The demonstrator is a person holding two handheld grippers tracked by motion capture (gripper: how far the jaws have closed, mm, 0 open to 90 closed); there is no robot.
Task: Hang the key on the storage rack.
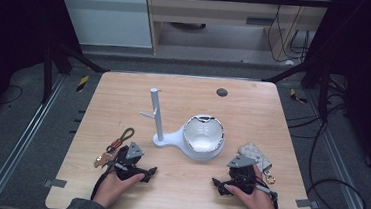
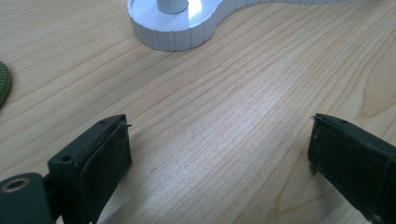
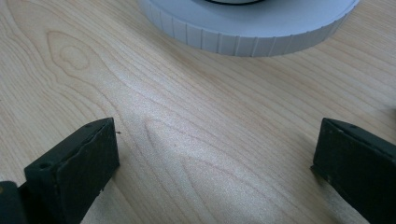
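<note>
Left hand-held gripper [image 1: 137, 171] gapes – keychain [image 1: 116, 146] just beside it

Even overhead light brightens the pale wooden table [image 1: 253, 110], while the surroundings sink into near black. The high view is soft and grainy. In both gripper views the grain is sharp mid-frame, glare whitens the ribbed white plastic stand base [image 2: 168, 32], and soft shadows sit beside the black jaws.

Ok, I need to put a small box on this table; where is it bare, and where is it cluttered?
Bare: the back strip behind the white stand, apart from a dark disc, and the front middle between the left claw and right claw. Crowded: keys front left, pouch front right.
</note>
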